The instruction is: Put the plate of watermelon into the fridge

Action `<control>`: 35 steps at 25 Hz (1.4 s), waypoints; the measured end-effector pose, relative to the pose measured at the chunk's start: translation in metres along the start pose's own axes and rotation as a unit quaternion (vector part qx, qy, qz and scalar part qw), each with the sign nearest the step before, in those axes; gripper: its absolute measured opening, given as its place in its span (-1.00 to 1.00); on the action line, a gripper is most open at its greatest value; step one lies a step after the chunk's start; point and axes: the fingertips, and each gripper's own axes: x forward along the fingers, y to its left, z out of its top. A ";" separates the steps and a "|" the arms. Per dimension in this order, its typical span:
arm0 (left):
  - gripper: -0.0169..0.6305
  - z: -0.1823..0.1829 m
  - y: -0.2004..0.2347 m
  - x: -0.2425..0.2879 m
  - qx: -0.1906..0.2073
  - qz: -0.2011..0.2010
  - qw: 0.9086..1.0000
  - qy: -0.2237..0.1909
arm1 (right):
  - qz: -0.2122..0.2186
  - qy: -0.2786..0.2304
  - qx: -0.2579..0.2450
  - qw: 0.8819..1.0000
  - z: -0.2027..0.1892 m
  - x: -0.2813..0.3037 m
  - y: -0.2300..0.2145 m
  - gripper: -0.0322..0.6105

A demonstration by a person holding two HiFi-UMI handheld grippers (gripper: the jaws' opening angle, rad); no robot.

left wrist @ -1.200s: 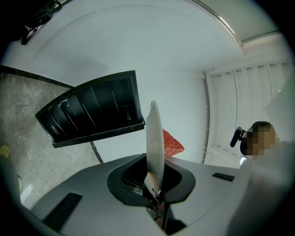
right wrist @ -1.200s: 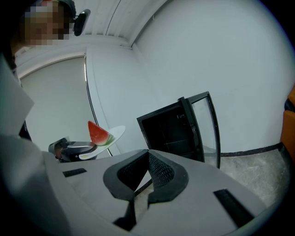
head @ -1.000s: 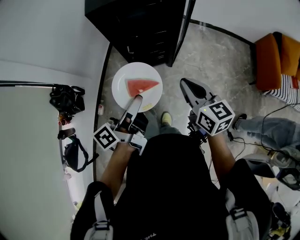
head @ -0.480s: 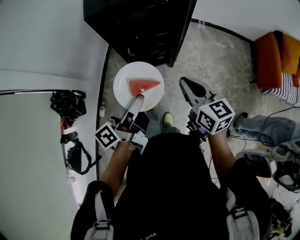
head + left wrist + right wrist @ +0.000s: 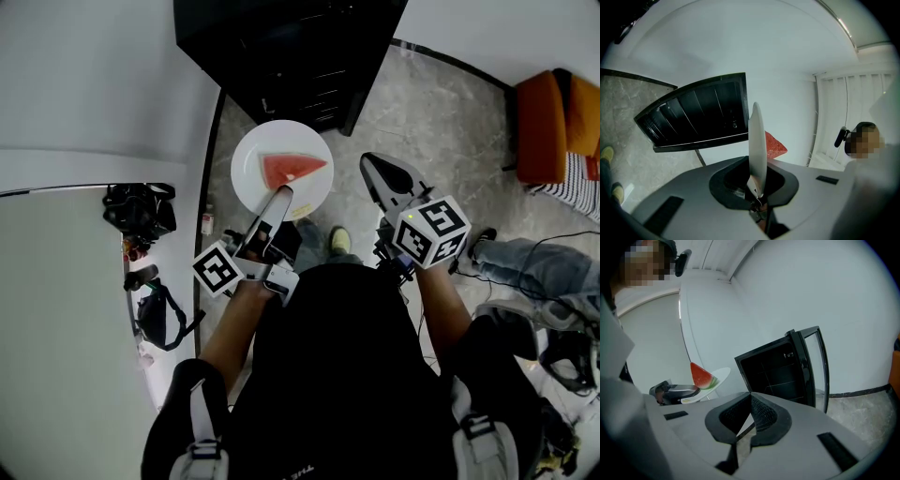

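A white plate [image 5: 267,155] with a red watermelon wedge [image 5: 292,169] is held over the floor in front of a black fridge [image 5: 281,47]. The fridge's glass door [image 5: 367,66] stands open. My left gripper [image 5: 278,195] is shut on the plate's near rim. In the left gripper view the plate [image 5: 756,140] stands edge-on between the jaws of the left gripper [image 5: 757,192], with the watermelon [image 5: 775,145] behind it and the fridge [image 5: 698,117] to the left. My right gripper [image 5: 382,176] hangs shut and empty to the plate's right. Past the right gripper [image 5: 751,399] I see the fridge [image 5: 776,371], the plate [image 5: 717,376] and the wedge [image 5: 701,376].
An orange seat [image 5: 553,117] stands at the far right. Another person's legs [image 5: 534,262] and cables lie on the stone floor at the right. A black bag [image 5: 139,208] and straps sit by the white wall at the left. My shoe [image 5: 337,241] is below the plate.
Both grippers and the plate have come a little nearer to the open fridge. The left gripper's hold on the rim is unchanged.
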 end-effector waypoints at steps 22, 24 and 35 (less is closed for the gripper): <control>-0.85 0.069 0.025 0.014 -0.009 0.002 1.000 0.017 | -0.010 0.003 -0.003 1.000 0.024 0.068 0.007 -0.87; -0.85 0.075 0.025 0.016 -0.010 0.001 1.000 0.017 | -0.012 0.003 -0.004 1.000 0.029 0.073 0.007 -0.87; -0.85 0.068 0.019 0.017 -0.009 -0.006 0.999 0.034 | -0.032 -0.025 0.000 0.999 0.037 0.059 0.010 -0.87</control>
